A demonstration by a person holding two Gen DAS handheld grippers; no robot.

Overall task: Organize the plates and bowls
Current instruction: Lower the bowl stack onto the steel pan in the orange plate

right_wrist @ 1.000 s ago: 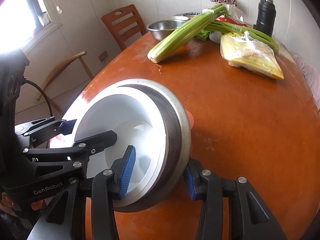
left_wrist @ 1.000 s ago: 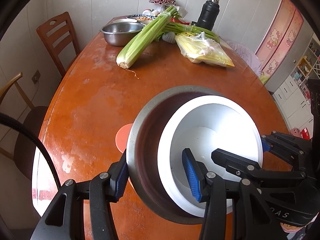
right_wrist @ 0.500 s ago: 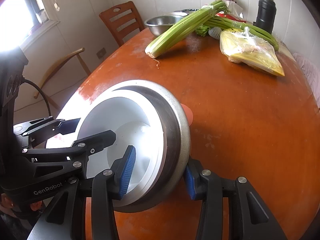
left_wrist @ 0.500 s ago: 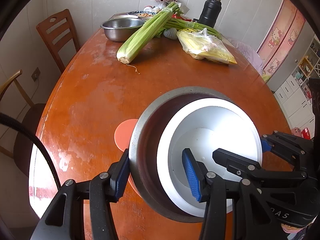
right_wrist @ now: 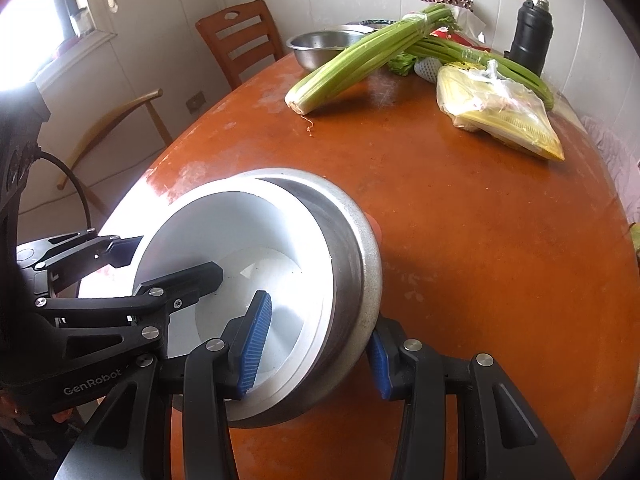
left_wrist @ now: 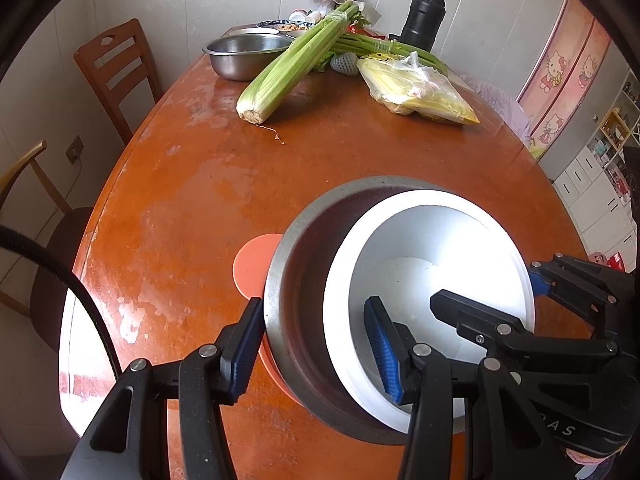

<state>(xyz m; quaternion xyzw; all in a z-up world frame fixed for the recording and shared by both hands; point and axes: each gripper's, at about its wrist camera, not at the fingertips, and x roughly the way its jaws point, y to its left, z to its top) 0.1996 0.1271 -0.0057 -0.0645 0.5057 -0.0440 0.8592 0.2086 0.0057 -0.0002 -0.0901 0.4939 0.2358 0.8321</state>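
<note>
Steel bowl (left_wrist: 292, 320), brushed metal, tilted on its side, near part of the round table (left_wrist: 200, 208). Nested inside it: white bowl (left_wrist: 432, 280), glossy, its opening facing the cameras. Both bowls are held up at an angle between two grippers.

Left gripper (left_wrist: 316, 344): black frame, blue ribbed pads. One finger lies against the outside of the steel wall, the other reaches inside the white bowl; jaws at a medium gap, clamped across both nested walls on the left side of the stack.

Right gripper (right_wrist: 316, 344): same make. One finger inside the white bowl, the other outside against the steel rim; jaws at a medium gap, clamped across both walls on the right side of the stack.

Orange plate (left_wrist: 252, 268): flat, round, lying on the table under and just left of the steel bowl, mostly covered by it. Whether the bowl touches it cannot be told.

Table: worn orange-brown lacquer with pale scuffs on its left half.

Far end of the table:
- second steel basin (left_wrist: 244, 54), upright, far left
- celery bunch (left_wrist: 292, 64), leaning across the basin's rim, cut end towards the near side
- bagged yellow produce (left_wrist: 420, 88), clear plastic, right of the celery
- black flask (left_wrist: 424, 20), upright by the wall
- patterned dish (left_wrist: 280, 26) behind the basin, contents unclear

Wooden chair (left_wrist: 116, 68) stands at the far left of the table.
</note>
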